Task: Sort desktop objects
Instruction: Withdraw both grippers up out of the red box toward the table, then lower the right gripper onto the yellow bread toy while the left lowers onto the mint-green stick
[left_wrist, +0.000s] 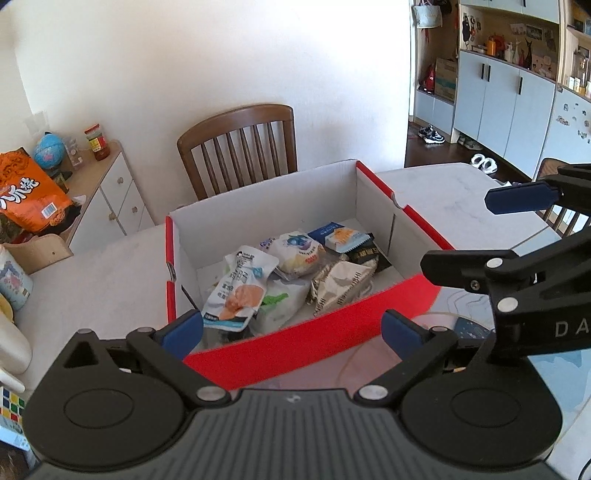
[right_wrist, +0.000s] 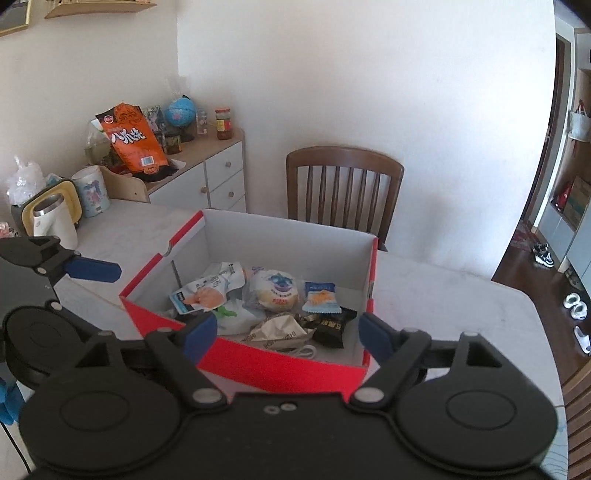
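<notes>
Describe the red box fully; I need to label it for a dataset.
The red box is an open cardboard carton, red outside and white inside, with no lid on it. It stands upright on the pale table, in front of a wooden chair. Its side walls step down toward the lower front wall. Wrapped snack packets lie loosely piled on its floor. Neither gripper touches it.

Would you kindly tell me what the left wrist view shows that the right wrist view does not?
Only the left wrist view shows the blue-grey cabinets and a Rubik's cube. Only the right wrist view shows the kettle and a white cable inside the box. Both share the red box of snack packets, the wooden chair, the orange bag, and both claws, left and right, open and empty.
</notes>
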